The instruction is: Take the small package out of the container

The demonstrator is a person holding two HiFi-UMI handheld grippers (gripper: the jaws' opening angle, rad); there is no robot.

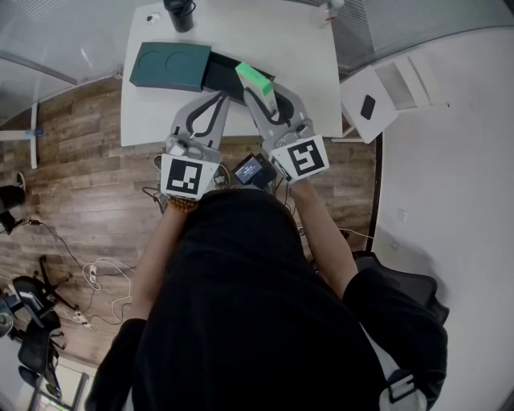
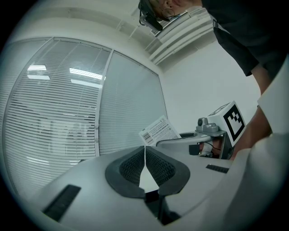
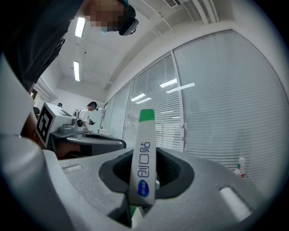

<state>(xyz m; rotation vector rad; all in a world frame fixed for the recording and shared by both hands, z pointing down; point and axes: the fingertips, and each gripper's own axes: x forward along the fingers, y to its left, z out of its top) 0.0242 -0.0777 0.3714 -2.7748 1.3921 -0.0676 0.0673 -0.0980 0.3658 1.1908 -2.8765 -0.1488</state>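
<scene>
A dark green container (image 1: 169, 66) lies at the back left of the white table (image 1: 305, 48), its black inner tray (image 1: 226, 74) slid out to the right. My right gripper (image 1: 262, 90) is shut on the small green-and-white package (image 1: 254, 78), held above that tray's right end. In the right gripper view the package (image 3: 143, 158) stands edge-on between the pads, green tip up. My left gripper (image 1: 220, 98) sits beside it, just left, shut with nothing in it; its pads (image 2: 131, 164) meet at the tip. From the left gripper view the package's (image 2: 159, 131) barcode face shows.
A black cup (image 1: 180, 12) and a small bottle (image 1: 325, 11) stand at the table's far edge. A white cabinet (image 1: 377, 100) sits right of the table. A small screen device (image 1: 254, 170) rests at the near edge. Cables (image 1: 96, 281) and chairs lie on the wood floor.
</scene>
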